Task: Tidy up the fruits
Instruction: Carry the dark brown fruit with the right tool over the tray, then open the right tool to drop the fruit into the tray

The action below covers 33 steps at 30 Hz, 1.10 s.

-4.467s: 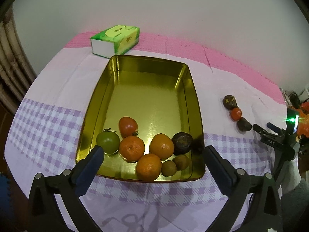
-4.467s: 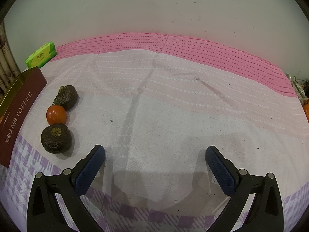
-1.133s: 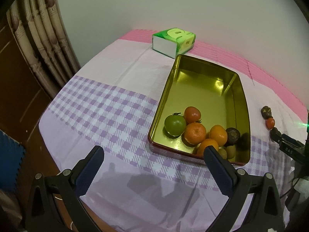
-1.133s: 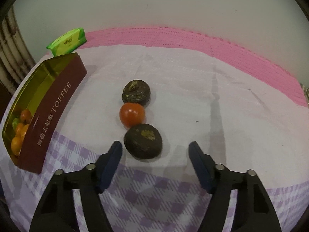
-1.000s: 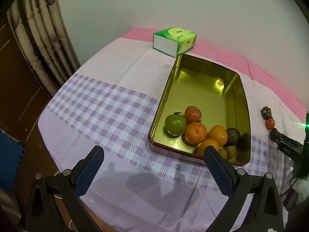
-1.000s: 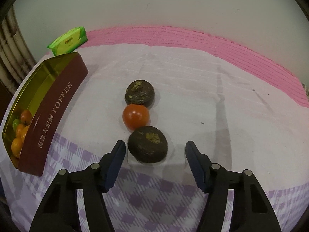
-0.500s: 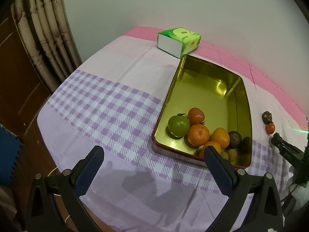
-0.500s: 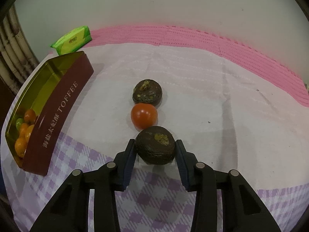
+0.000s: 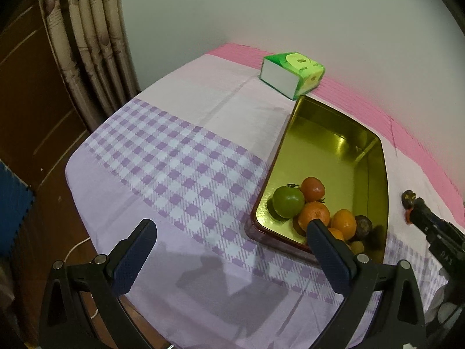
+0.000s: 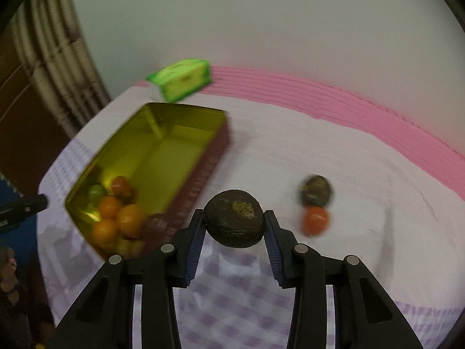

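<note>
My right gripper (image 10: pixel 234 226) is shut on a dark brown round fruit (image 10: pixel 234 222) and holds it above the cloth, right of the gold tin (image 10: pixel 186 117). A second dark fruit (image 10: pixel 316 190) and a small red tomato (image 10: pixel 315 221) lie on the cloth to the right. The tin (image 9: pixel 375 142) holds a green tomato (image 9: pixel 287 202), a red tomato (image 9: pixel 312 189), several oranges (image 9: pixel 316 215) and a dark fruit (image 9: pixel 363 225) at its near end. My left gripper (image 9: pixel 229 257) is open and empty, low over the checked cloth, left of the tin.
A green tissue box (image 9: pixel 292 71) stands behind the tin, also in the right wrist view (image 10: pixel 181 80). The table's left edge (image 9: pixel 75 174) drops off beside a curtain (image 9: pixel 87 37). The right gripper's body (image 9: pixel 436 229) shows at the far right.
My right gripper closed on the nearest dark fruit and lifted it, swinging left toward the tin. My left gripper drew back and to the left, still open.
</note>
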Each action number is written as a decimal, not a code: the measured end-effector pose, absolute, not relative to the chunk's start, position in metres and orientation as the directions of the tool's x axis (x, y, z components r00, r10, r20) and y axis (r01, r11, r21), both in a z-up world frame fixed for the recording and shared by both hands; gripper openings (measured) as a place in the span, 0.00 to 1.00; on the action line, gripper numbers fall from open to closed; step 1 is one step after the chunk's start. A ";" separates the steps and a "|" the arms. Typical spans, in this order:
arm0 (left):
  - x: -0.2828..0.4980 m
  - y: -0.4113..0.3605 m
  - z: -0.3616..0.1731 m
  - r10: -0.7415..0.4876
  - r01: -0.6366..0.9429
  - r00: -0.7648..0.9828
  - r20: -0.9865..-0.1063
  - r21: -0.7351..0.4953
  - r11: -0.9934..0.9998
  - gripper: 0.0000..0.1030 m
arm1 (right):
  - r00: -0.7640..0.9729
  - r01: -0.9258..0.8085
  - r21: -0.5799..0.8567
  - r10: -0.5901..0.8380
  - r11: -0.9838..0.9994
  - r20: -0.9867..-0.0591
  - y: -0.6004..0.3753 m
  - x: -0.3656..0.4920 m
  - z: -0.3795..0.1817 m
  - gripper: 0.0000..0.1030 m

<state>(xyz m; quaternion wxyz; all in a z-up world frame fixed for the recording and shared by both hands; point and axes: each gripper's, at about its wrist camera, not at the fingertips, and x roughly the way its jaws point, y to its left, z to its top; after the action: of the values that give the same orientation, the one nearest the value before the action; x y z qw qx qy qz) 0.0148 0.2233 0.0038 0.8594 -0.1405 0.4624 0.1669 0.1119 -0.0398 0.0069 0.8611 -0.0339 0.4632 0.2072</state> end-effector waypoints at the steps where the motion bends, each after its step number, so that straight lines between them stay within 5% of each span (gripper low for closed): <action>1: 0.015 0.224 0.004 0.159 -0.421 0.516 -0.841 -0.088 0.903 0.99 | 0.481 -0.401 0.135 0.334 0.906 -0.811 -0.033 0.110 0.007 0.40; 33: 0.013 0.230 0.000 0.166 -0.448 0.503 -0.848 -0.091 0.889 0.99 | 0.361 -0.562 0.153 0.408 0.812 -0.839 0.050 0.098 -0.017 0.42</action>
<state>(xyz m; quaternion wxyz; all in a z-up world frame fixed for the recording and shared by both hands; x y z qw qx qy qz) 0.0126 0.2301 0.0000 0.8534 -0.1515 0.4652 0.1799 0.0982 0.0496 -0.0172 0.8210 -0.0801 0.4818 0.2955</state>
